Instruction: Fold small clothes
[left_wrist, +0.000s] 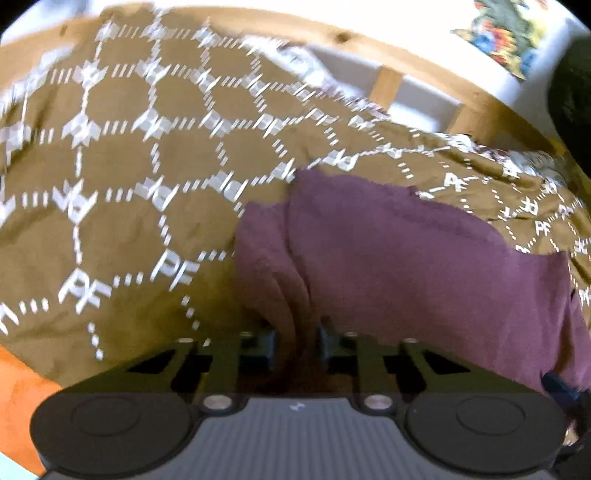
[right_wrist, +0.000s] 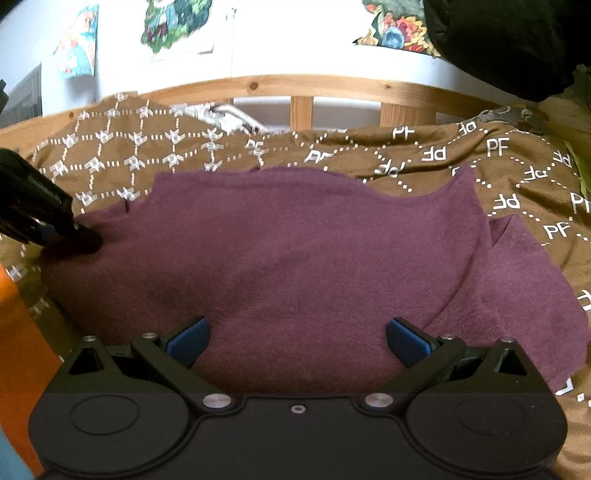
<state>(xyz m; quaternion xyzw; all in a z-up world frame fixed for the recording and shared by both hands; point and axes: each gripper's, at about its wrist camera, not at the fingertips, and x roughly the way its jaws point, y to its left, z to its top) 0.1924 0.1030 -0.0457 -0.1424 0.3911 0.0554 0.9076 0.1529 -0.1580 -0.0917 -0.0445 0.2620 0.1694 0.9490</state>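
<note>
Left gripper (left_wrist: 297, 343) fingers (left_wrist: 267, 345) pinching bunched fold of purple shirt (left_wrist: 388, 251) at its left edge. Right gripper (right_wrist: 297, 341) fingers (right_wrist: 188, 343) spread wide, nothing between, over shirt's near edge. Shirt flat on bed, on brown bedspread (right_wrist: 424, 155) printed "PF". Wooden bed rail (right_wrist: 303, 85) behind; bedspread bare beyond shirt's right sleeve.

A brown bedspread (right_wrist: 424, 155) with white dashed hexagons and "PF" letters covered the bed. Behind it ran a pale wooden rail (right_wrist: 303, 83) on short upright slats (right_wrist: 301, 112). The wall (right_wrist: 295, 40) beyond was white and brightly lit, with colourful pictures (right_wrist: 177, 22) pinned to it. Something orange (right_wrist: 18, 332) stood at the lower left. A dark shape (right_wrist: 517, 40) filled the upper right corner.
</note>
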